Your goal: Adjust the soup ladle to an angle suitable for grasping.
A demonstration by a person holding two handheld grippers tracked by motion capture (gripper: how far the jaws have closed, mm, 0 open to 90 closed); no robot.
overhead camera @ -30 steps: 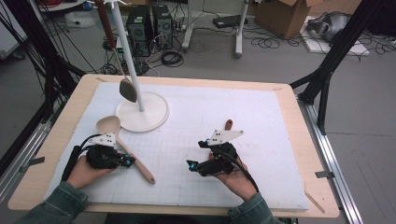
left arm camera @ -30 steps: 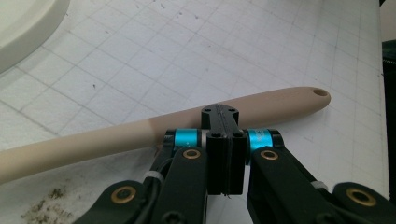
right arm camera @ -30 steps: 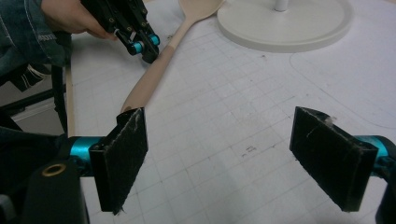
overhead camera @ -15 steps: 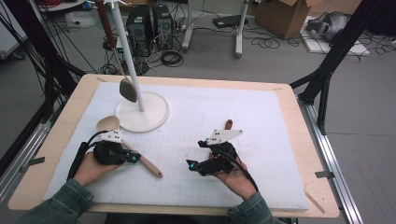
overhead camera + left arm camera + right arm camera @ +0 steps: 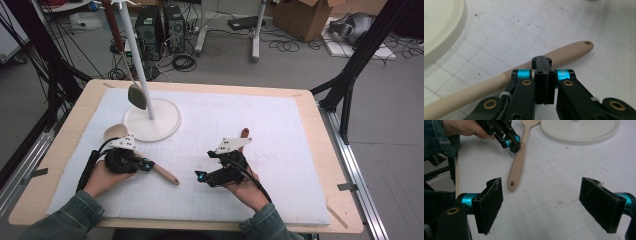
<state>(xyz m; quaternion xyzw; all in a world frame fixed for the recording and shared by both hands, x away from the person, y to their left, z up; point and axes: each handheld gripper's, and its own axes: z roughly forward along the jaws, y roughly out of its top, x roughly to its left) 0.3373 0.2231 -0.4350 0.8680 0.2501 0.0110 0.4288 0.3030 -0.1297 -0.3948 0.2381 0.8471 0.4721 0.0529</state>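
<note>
A pale wooden spoon lies slanted on the white gridded mat, bowl near the stand, handle end with its hole toward me. My left gripper is shut, pads pressed together with nothing between them. In the left gripper view its tip sits right at the spoon handle, against or just over it. The right gripper view shows that same left gripper at the spoon. My right gripper points left over bare mat. Its jaws stand wide open, a short way from the handle end.
A white stand with a round base and a tall pole stands at the back left; a dark spoon hangs from it. A brown utensil handle pokes out beyond my right gripper. The wooden table edge borders the mat.
My left gripper has edged a little to the right along the spoon, and the handle end has swung slightly rightward. The right gripper has kept still.
</note>
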